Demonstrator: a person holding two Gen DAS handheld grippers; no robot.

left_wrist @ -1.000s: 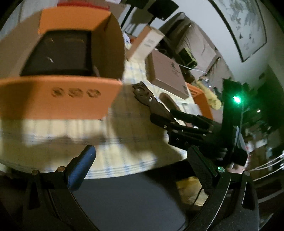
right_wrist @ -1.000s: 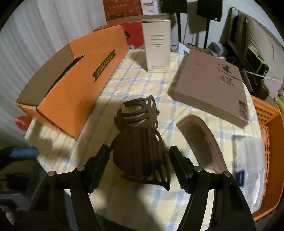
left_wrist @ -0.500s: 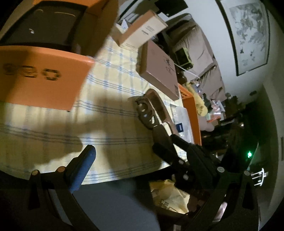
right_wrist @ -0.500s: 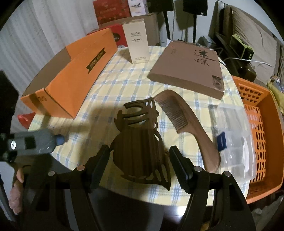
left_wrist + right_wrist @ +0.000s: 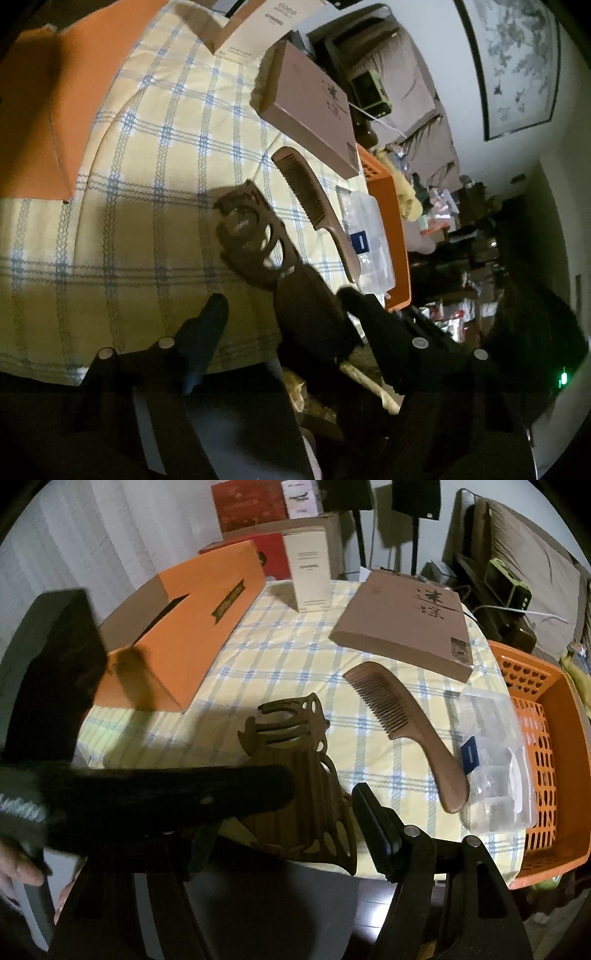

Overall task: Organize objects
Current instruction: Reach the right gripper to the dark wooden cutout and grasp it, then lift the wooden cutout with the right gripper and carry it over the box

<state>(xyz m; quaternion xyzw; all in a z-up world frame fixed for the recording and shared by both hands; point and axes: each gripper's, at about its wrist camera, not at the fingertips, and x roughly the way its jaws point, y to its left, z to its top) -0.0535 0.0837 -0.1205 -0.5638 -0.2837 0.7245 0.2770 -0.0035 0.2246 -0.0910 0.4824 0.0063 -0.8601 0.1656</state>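
Note:
My right gripper (image 5: 291,816) is shut on a dark carved wooden holder (image 5: 295,771) and holds it above the near edge of the checked tablecloth (image 5: 295,657). The holder also shows in the left wrist view (image 5: 255,240), pinched by the right gripper's fingers (image 5: 373,314). My left gripper (image 5: 280,314) is open and empty, close beside the holder; one of its fingers (image 5: 177,794) crosses in front of the right view. A brown wooden comb (image 5: 402,727) lies flat on the cloth to the right of the holder.
An open orange carton (image 5: 184,627) lies at the left. A white perfume box (image 5: 310,572) stands at the back. A flat brown box (image 5: 406,620) lies back right. A clear plastic case (image 5: 495,757) and an orange basket (image 5: 543,738) sit at the right edge.
My left gripper has swung right and closer to the holder; its finger now crosses the right view. The right gripper has pulled back toward the table's near edge, still holding the holder.

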